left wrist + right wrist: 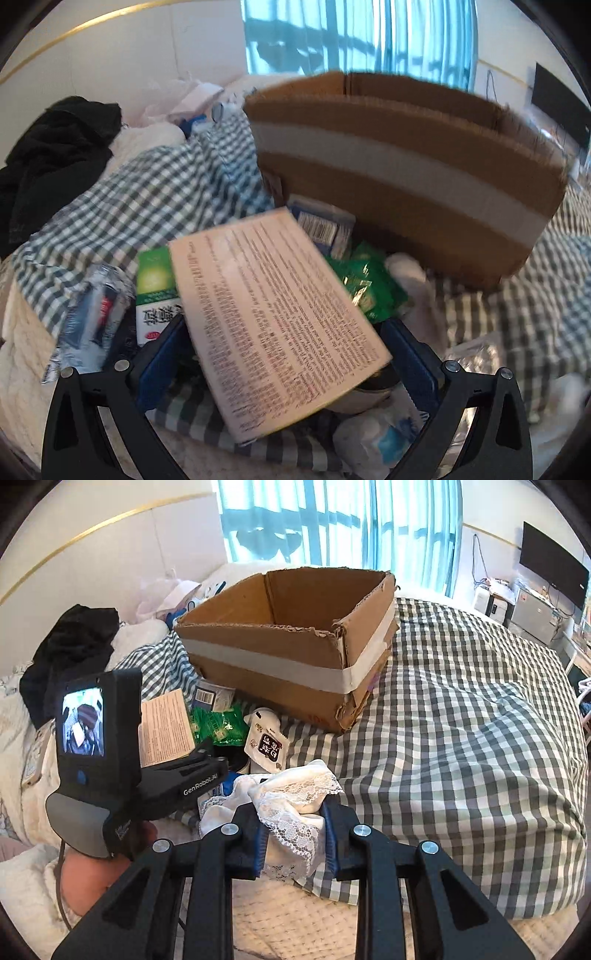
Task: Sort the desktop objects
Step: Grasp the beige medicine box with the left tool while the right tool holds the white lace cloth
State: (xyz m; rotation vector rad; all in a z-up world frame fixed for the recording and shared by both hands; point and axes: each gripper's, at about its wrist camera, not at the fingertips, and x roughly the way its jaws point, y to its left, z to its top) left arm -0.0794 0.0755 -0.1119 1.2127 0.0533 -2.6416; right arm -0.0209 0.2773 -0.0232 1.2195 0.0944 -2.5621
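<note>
Cardboard box (291, 642) on checked bedspread (461, 716); left hand-held gripper (284, 354) clamps leaflet (273, 314), right (295, 842) pinches lace cloth (291, 797)

Between the left tongs (284, 365) sat a matt, pale paper box (273, 317) with printed text. Ahead stood a rough corrugated cardboard carton (295, 642), torn-edged and banded with smooth tape. The right tongs (295, 843), matt black plastic with blue pads, pinched white lace cloth (291, 812) above woven checked bedding (461, 720).

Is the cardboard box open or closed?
Open. The cardboard box shows its inside walls in the right wrist view; no flaps cover the top.
</note>
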